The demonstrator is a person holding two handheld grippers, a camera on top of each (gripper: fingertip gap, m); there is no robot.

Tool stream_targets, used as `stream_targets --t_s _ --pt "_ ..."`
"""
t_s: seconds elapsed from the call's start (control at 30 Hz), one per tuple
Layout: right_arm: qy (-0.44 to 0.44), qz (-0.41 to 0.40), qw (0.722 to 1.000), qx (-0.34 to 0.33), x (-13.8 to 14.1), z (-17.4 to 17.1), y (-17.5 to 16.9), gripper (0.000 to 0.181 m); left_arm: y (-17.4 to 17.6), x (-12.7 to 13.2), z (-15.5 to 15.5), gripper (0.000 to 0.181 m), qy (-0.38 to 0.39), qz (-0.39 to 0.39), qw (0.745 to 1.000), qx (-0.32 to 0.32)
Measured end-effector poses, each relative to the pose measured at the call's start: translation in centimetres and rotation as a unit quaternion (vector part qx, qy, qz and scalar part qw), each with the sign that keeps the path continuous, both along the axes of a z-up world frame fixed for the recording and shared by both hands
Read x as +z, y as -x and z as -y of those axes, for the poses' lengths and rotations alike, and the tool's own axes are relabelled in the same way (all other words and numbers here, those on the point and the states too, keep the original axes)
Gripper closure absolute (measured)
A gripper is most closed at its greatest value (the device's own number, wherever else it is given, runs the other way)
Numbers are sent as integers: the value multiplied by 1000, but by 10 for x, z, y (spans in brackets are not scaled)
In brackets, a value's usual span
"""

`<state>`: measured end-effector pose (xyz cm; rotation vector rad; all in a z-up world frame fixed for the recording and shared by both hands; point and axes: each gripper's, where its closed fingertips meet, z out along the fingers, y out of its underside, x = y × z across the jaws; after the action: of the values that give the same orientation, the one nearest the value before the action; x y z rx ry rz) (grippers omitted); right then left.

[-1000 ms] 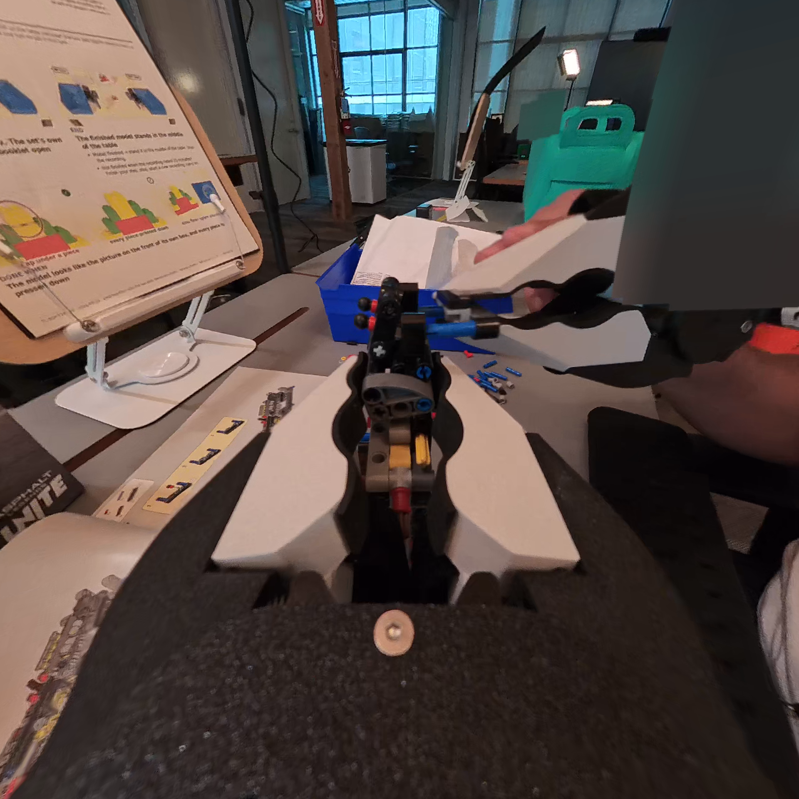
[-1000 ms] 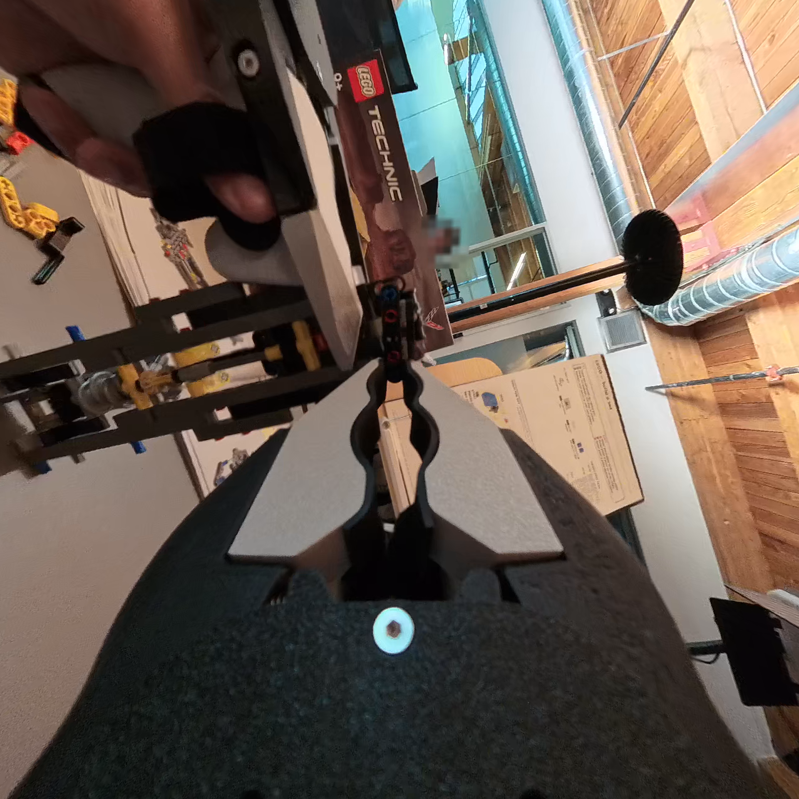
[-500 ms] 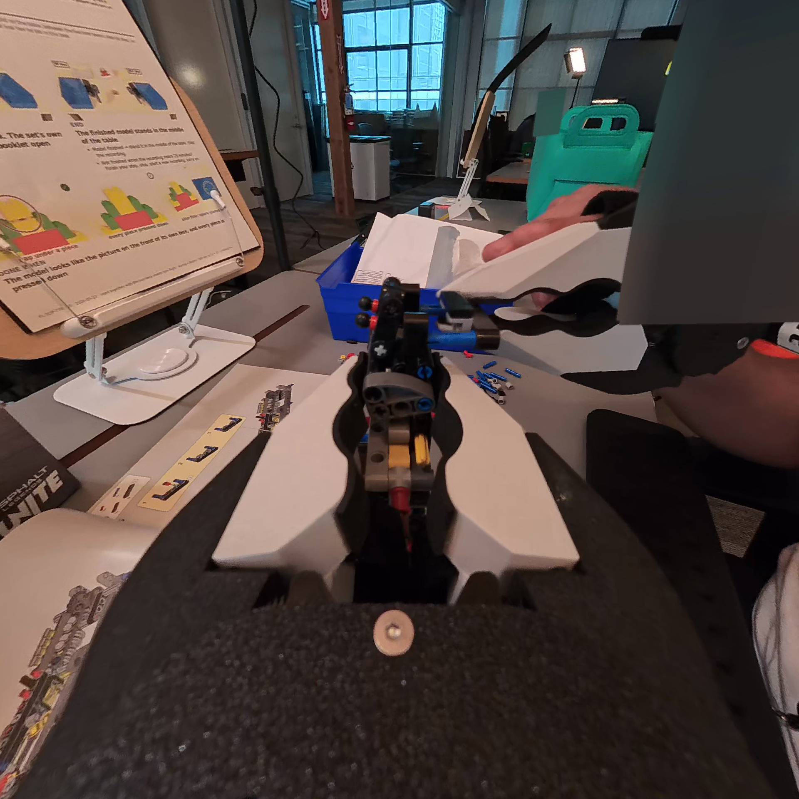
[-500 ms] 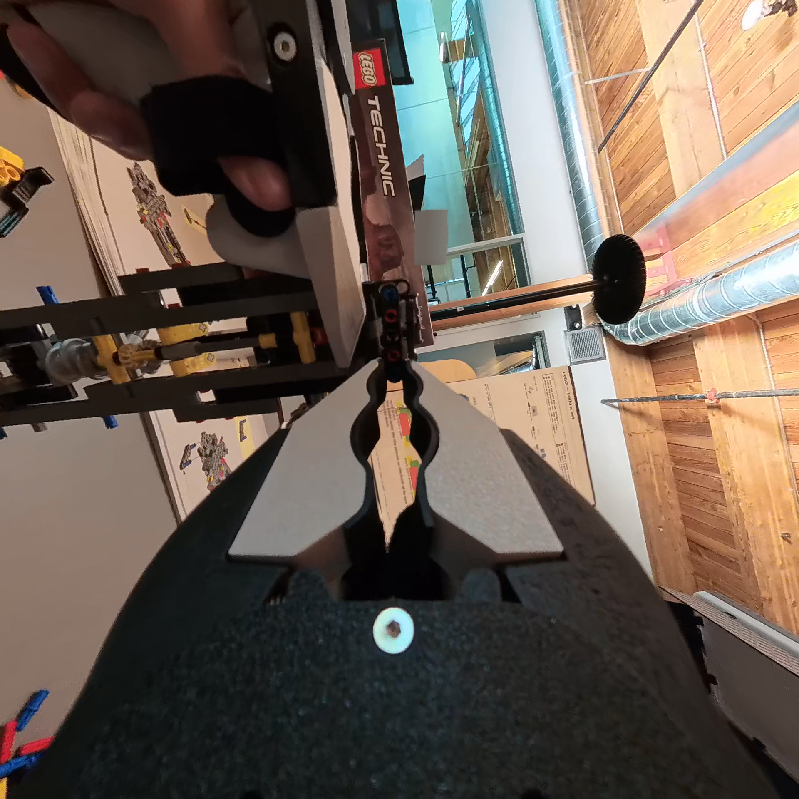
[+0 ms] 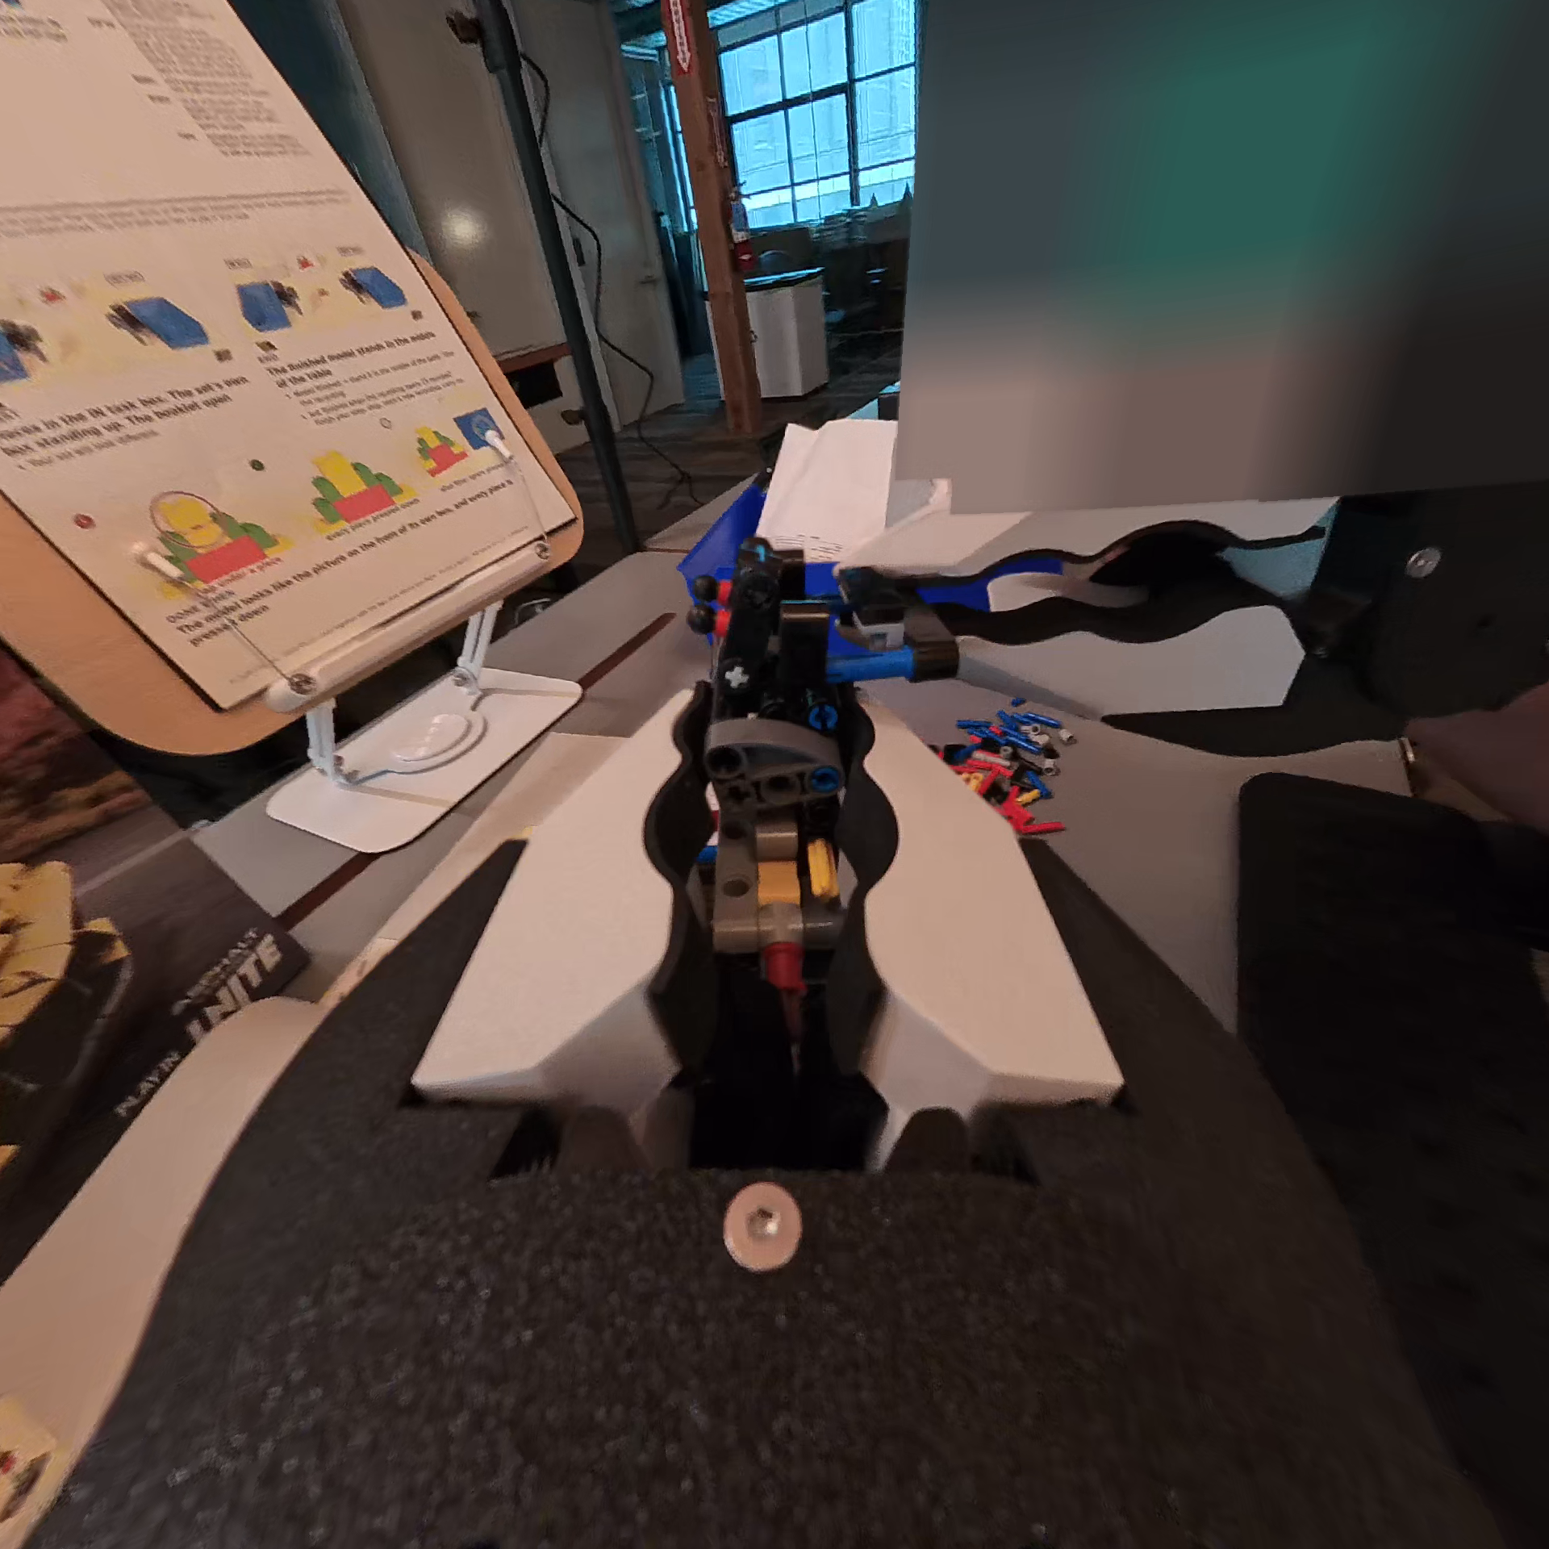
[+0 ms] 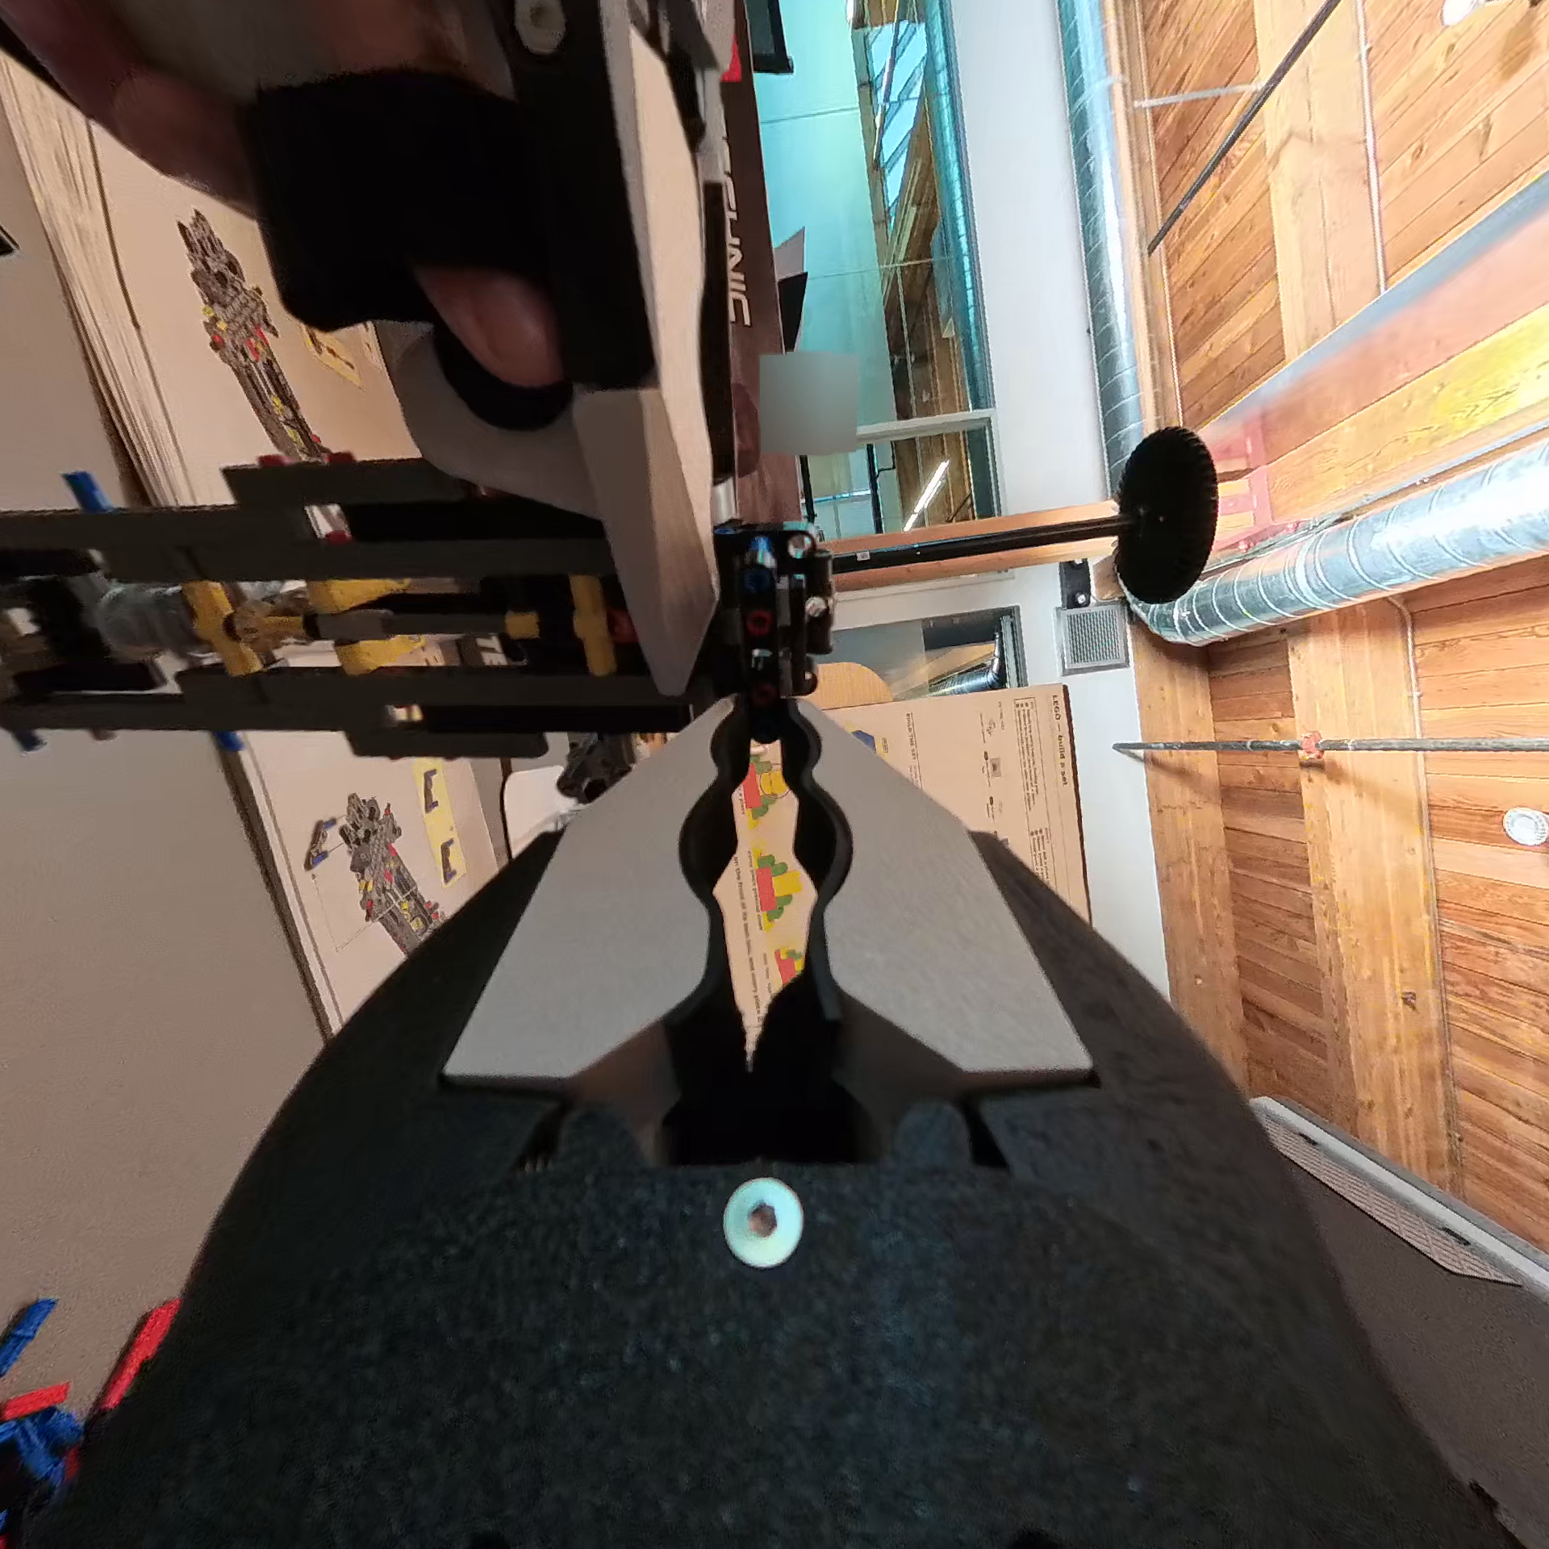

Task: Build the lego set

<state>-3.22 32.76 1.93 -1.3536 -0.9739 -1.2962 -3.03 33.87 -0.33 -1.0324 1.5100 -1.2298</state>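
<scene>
The lego model (image 5: 775,779) is clamped lengthwise by the left gripper (image 5: 771,721). Its far end is pinched by the right gripper (image 6: 758,712), above the table (image 5: 1131,805); loose pieces (image 5: 1006,763) lie just beside.

The left claw (image 5: 767,754) was held pointing forward and roughly level, its two white fingers (image 5: 587,905) closed tight on the lego model (image 5: 775,805) lodged between them. The right claw (image 6: 767,725) was turned on its side and brought in across the left one's tips, its fingers (image 6: 603,888) pinched onto a small black part (image 6: 784,603) at the model's far end. A strapped thumb (image 6: 494,327) was pressed against the left claw's handle.
</scene>
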Motion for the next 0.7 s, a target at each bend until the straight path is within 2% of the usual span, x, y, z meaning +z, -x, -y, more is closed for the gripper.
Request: stream_targets --t_s 0.13,0.33,0.47,0.6,0.7 --pt "5 -28 999 21 0 1 0 175 1 1 2 157 -7 -2 1000 -1" --pt "-13 -51 998 -15 1 -5 -6 175 -2 4 -7 157 -7 3 999 45" --pt "-14 -39 999 -14 0 -5 -6 175 -2 2 -5 157 23 -9 999 27" --pt "-11 -40 999 -20 -1 -5 -8 175 -2 0 -2 157 84 -22 996 1" --pt "-6 -37 999 -22 -3 -7 -8 175 -3 -2 -3 157 83 -22 996 7"
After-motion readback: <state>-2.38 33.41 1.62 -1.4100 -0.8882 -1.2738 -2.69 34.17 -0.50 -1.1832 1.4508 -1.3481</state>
